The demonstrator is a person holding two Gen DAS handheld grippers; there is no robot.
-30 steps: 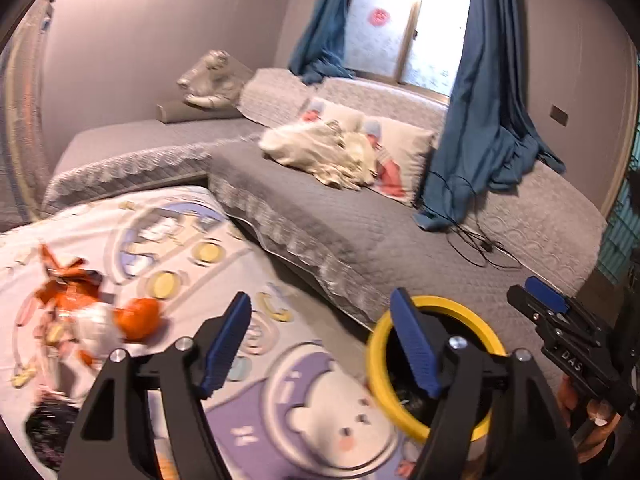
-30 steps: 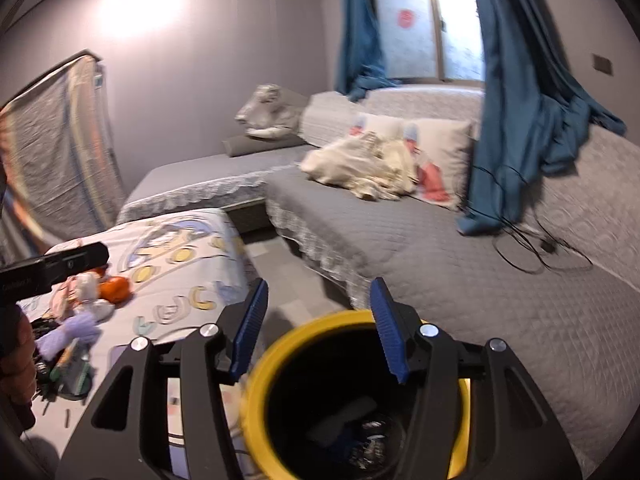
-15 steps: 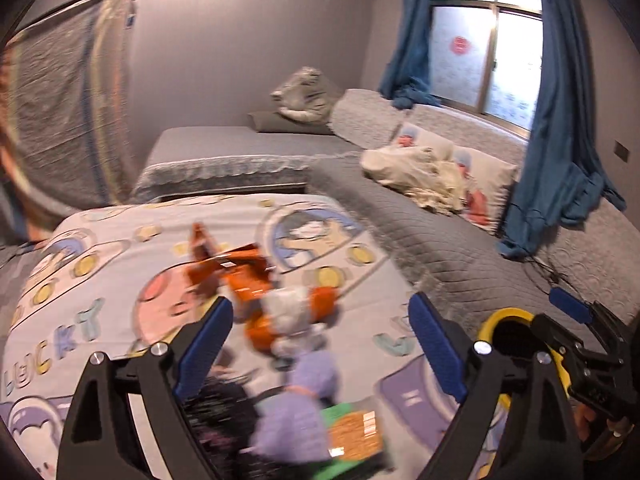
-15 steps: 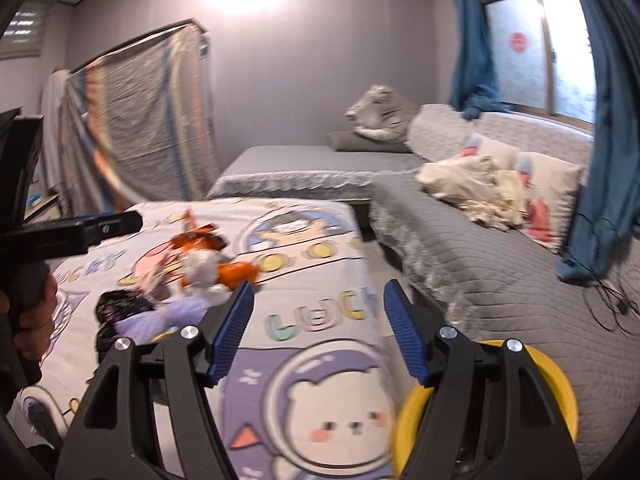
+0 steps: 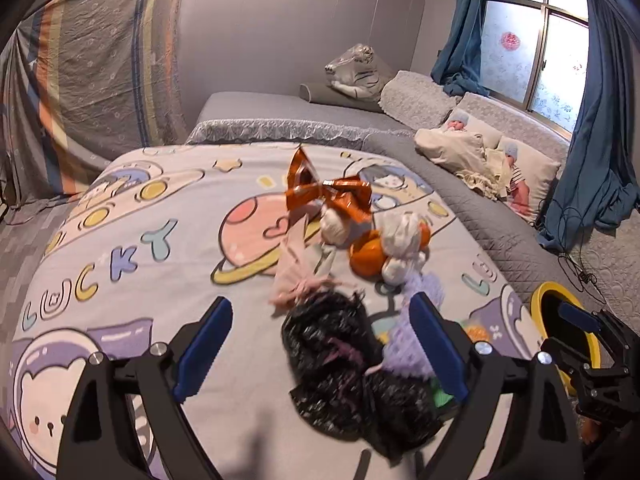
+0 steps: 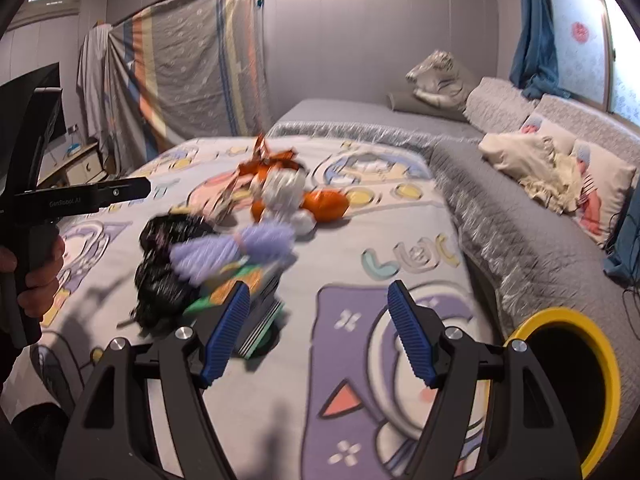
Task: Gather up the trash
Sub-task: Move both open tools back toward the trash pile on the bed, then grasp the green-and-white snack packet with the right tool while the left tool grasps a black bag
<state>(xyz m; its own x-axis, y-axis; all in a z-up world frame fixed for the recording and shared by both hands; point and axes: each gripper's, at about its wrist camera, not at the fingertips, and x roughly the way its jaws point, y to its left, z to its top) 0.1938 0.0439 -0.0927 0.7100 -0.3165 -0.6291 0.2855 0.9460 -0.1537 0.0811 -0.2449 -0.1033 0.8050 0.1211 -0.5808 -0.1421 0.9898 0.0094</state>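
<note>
1. The left gripper [image 5: 320, 344] hangs over the cartoon-print bedspread [image 5: 132, 248], its jaws wide apart after just opening, with a crumpled black plastic bag [image 5: 332, 344] lying below the gap, untouched.
2. The right gripper [image 6: 316, 332] has also just been opening; nothing sits between its jaws.
3. Beyond the black bag lie a lilac wad [image 6: 236, 252], an orange foil wrapper [image 5: 332, 196], white paper balls [image 5: 400, 236] and an orange peel [image 5: 366, 258].
4. The yellow-rimmed bin [image 6: 560, 380] stands right of the bag, off the bedspread's edge.
</note>
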